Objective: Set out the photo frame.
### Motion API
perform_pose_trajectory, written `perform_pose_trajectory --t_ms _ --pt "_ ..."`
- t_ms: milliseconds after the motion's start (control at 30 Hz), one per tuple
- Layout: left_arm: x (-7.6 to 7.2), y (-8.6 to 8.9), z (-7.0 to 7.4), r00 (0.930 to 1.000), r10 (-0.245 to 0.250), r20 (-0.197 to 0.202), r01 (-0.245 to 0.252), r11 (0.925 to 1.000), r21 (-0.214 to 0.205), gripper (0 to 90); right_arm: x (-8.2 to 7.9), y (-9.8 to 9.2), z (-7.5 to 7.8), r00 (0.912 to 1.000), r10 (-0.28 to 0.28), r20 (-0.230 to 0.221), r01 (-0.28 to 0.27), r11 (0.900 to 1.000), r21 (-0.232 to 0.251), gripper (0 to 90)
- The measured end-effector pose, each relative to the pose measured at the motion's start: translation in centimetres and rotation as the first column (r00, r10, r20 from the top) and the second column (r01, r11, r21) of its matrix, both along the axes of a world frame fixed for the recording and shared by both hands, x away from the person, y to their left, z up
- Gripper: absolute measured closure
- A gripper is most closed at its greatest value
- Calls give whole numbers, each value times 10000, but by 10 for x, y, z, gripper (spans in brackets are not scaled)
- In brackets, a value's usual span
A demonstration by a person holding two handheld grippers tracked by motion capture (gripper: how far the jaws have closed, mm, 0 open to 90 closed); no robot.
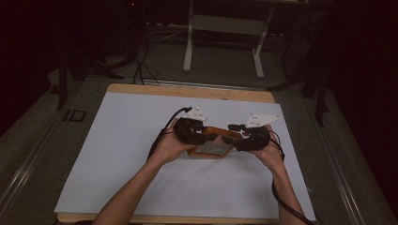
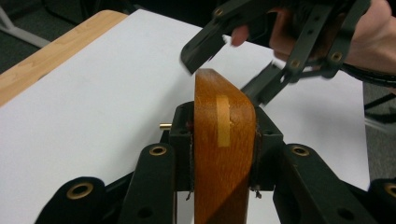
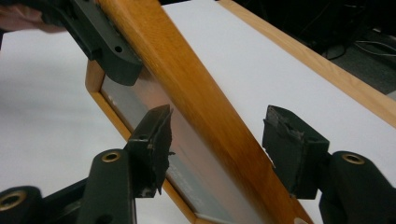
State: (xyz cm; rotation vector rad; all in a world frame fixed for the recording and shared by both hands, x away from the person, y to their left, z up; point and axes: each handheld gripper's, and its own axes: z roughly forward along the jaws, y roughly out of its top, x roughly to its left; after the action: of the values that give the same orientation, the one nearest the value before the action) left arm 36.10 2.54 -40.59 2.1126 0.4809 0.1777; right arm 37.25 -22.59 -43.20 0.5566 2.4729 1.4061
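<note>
One wooden picture frame (image 1: 213, 140) hangs clamped edge-on in the left gripper (image 2: 223, 140); the right gripper (image 3: 217, 149) straddles its rail, pads apart, with bare white table (image 1: 122, 136) all around.

We see an orange-brown wooden picture frame (image 1: 217, 140) with a grey glass pane, black tongs (image 2: 223, 140) gripping it, further black tongs (image 3: 215, 135), and a white-covered worktop (image 1: 126, 140) edged in pale wood.

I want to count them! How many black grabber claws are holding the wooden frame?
1. The left gripper clamps the wooden frame at one end. The right gripper is at the other end, jaws open around the frame with gaps both sides, not holding.
</note>
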Motion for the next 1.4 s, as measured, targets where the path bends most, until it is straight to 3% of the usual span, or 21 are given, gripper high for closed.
perform_pose_trajectory --t_ms 233,567,1067,1400 --pt "2 -8 9 9994 -302 145 298 9991 289 691 -1 12 0 9984 554 73 -553 9985 -53 418" --pt "5 -14 10 9979 -609 218 605 9980 167 682 -3 7 1 9978 623 232 -620 9980 -116 468" --pt "12 -18 10 9975 -703 -63 700 9970 -332 584 -10 -7 2 9968 716 357 -708 9973 -219 616" --pt "13 -19 14 9991 -420 -21 417 9970 -658 539 -14 -9 3 9962 644 585 -618 9971 -446 646"
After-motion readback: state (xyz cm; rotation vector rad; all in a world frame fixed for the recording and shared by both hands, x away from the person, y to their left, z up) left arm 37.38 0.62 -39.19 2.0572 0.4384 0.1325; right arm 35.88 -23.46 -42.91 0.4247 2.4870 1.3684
